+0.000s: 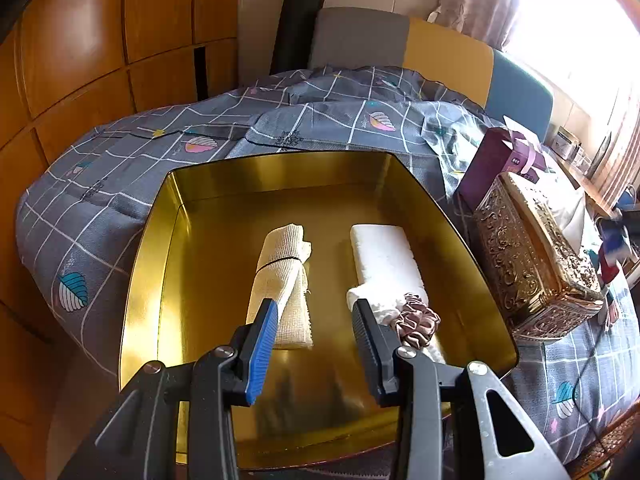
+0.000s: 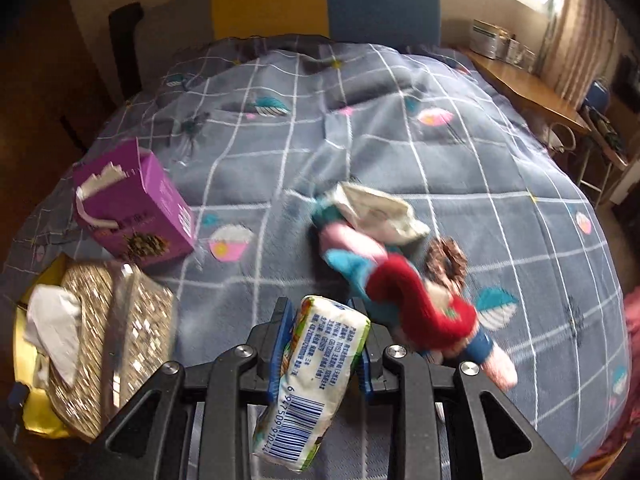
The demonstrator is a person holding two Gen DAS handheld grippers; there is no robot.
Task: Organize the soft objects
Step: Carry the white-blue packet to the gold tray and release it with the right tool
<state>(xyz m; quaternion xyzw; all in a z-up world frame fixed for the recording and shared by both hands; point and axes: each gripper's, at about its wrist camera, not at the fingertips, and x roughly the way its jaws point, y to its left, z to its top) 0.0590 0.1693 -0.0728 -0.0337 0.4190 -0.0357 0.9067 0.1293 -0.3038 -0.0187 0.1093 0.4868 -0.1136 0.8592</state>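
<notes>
Crinkly tissue pack [image 2: 312, 384] sits clamped in the right gripper [image 2: 325, 344]; left gripper [image 1: 316, 336], jaws parted, hovers over a glossy gold tin [image 1: 208, 248] on the quilted bed [image 2: 400, 160].

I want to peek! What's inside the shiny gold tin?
Inside the gold tin: a rolled beige cloth, a white towel and a pink scrunchie. Anything beneath them is hidden.

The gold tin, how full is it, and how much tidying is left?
Done: the gold tin holds a rolled cloth, a white towel and a pink scrunchie. In hand: the right gripper is shut on a tissue pack; the left gripper hovers open over the tin. Left on the bed: bright socks, a crumpled cloth and a brown scrunchie.
</notes>
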